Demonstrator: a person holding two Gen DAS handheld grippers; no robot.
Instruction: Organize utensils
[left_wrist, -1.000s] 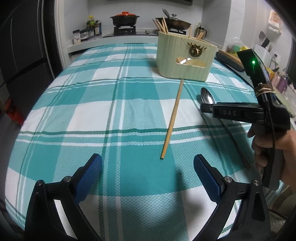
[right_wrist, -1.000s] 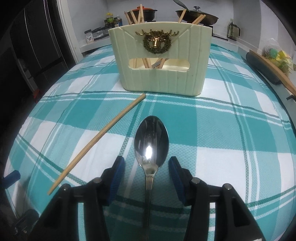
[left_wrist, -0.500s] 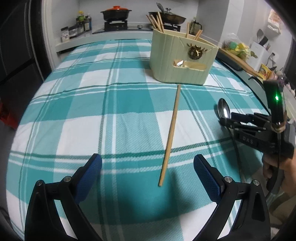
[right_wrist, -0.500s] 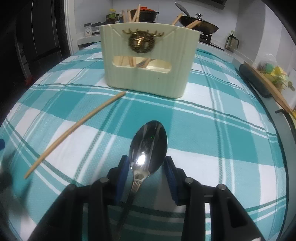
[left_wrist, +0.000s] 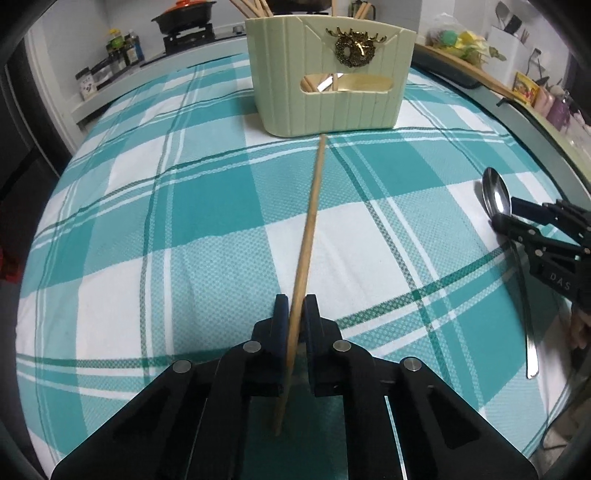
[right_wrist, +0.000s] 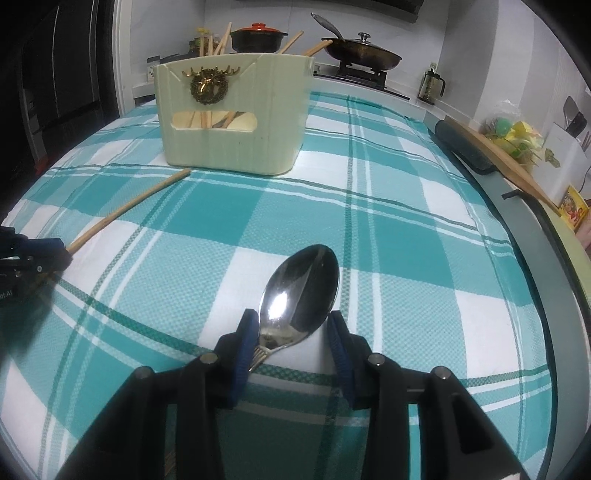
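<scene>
A long wooden chopstick (left_wrist: 312, 214) lies on the teal checked cloth, its far end almost touching the cream utensil holder (left_wrist: 332, 74). My left gripper (left_wrist: 294, 306) is shut on the chopstick's near part, and the stick's end pokes out behind the pads. To the right lies a metal spoon (right_wrist: 299, 291). My right gripper (right_wrist: 291, 325) is closed around the lower part of its bowl, both blue pads against it. The spoon is turned a little, its handle running back under the left pad. The holder (right_wrist: 229, 110) has several chopsticks standing in it.
The table's right edge (right_wrist: 535, 229) runs close to the spoon, with a dark roll and a wooden board (right_wrist: 491, 151) beyond it. Behind the holder are a stove with a red-lidded pot (right_wrist: 258, 37), a pan (right_wrist: 362, 55) and bottles (left_wrist: 122, 51).
My left gripper came forward over the chopstick's near end and closed on it. My right gripper narrowed onto the spoon bowl, and the spoon turned slightly.
</scene>
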